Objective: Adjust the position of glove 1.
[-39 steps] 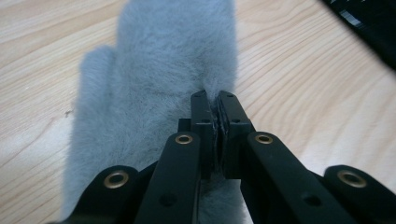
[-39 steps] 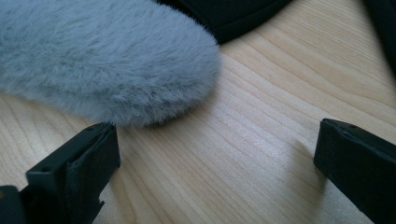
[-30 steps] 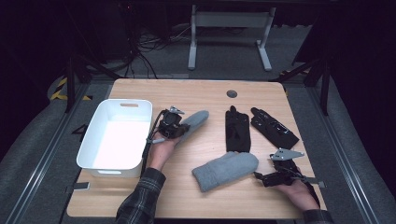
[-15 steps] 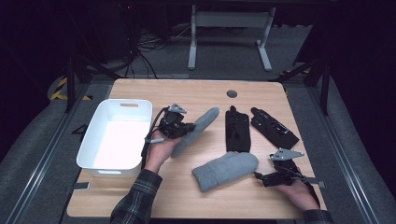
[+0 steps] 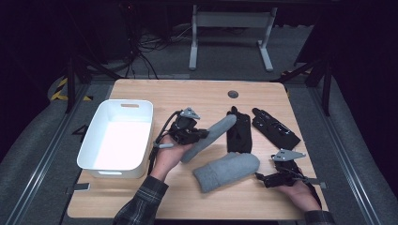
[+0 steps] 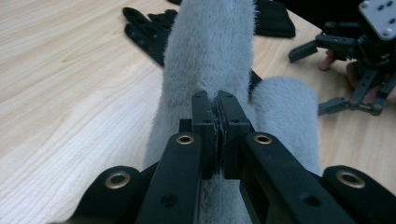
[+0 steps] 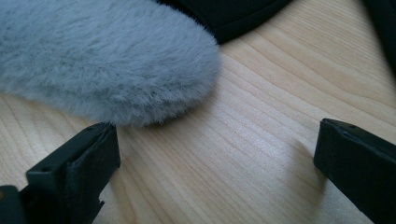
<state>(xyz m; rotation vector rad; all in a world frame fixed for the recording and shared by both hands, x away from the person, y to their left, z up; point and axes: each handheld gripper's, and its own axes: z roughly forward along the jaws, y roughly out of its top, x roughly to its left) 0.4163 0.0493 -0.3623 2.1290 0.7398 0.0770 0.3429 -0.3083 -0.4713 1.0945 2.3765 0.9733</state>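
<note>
Left gripper (image 6: 215,135) clamps a grey fleece mitten (image 5: 209,137) lifted beside the white bin (image 5: 101,161).
Soft, light and floppy, it likely handles best pinched at the cuff. Right gripper (image 7: 215,172), jaws wide apart, hovers near the second grey mitten (image 5: 225,171) lying flat at the table's near side.

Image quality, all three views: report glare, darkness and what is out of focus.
High view: the white bin blows out to a featureless glow, the room beyond the table is nearly black. Left gripper view: the jaws clamped on the grey mitten are sharp, the black gloves behind go soft. Right gripper view: wood grain crisp, the near jaws slightly blurred.
</note>
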